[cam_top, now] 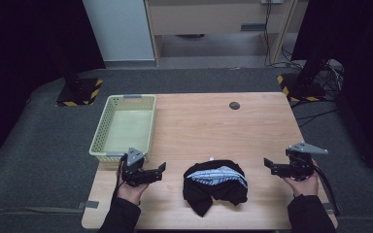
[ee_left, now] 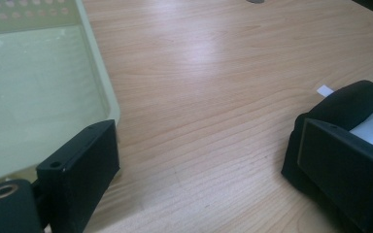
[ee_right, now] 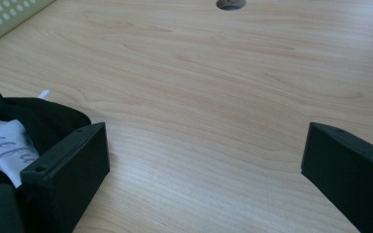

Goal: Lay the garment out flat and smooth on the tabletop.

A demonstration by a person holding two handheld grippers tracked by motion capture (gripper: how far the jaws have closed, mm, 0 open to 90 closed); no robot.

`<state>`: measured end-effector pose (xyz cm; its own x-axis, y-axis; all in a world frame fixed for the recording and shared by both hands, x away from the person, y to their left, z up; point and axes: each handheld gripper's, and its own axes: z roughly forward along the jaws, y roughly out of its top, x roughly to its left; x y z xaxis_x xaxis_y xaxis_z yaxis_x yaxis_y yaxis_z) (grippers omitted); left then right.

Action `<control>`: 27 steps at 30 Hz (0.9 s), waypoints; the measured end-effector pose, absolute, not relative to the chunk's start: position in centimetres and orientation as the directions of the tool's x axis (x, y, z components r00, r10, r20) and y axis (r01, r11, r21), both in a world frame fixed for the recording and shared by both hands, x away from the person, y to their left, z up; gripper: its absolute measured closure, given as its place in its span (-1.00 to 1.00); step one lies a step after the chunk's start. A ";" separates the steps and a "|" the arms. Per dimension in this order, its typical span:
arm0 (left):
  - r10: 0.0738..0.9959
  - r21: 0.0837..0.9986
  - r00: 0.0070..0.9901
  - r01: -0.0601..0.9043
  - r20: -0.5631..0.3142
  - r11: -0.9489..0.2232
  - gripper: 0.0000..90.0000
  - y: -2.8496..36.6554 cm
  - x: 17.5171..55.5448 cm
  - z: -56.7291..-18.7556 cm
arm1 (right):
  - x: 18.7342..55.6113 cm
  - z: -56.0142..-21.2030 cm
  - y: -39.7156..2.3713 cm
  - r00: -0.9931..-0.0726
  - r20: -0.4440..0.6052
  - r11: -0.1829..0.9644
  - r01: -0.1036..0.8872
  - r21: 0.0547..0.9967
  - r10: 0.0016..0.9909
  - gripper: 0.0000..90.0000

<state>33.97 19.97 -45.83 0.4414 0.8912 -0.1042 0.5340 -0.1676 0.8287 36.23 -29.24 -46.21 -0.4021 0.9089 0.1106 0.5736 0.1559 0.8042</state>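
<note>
A crumpled black garment (cam_top: pixel 215 185) with a white printed patch lies on the wooden table (cam_top: pixel 213 121) near its front edge. My left gripper (cam_top: pixel 148 172) hovers open to the garment's left, beside the basket's near corner. My right gripper (cam_top: pixel 278 167) hovers open to the garment's right. In the left gripper view the garment (ee_left: pixel 342 104) sits behind the right jaw, and the jaws stand wide apart with bare wood between them. In the right gripper view the garment (ee_right: pixel 39 121) lies at the left, behind the left jaw. Neither gripper touches the cloth.
A pale green perforated basket (cam_top: pixel 108 120) stands empty at the table's left side; its rim (ee_left: pixel 102 82) shows close to my left gripper. A round cable hole (cam_top: pixel 234 105) is near the far edge. Black stands with hazard-striped bases flank the table on the floor.
</note>
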 end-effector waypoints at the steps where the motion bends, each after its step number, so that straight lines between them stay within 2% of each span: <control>1: 0.891 0.831 0.443 0.531 -0.103 -0.168 -0.85 19.9 34.0 -45.8 | 36.3 -46.1 -29.1 -0.406 0.109 0.158 0.571 0.806 0.907 -0.92; 27: 0.880 0.834 0.463 0.524 -0.110 -0.172 -0.83 18.1 36.2 -45.4 | 38.7 -45.5 -25.8 -0.462 0.126 0.175 0.554 0.814 0.878 -0.88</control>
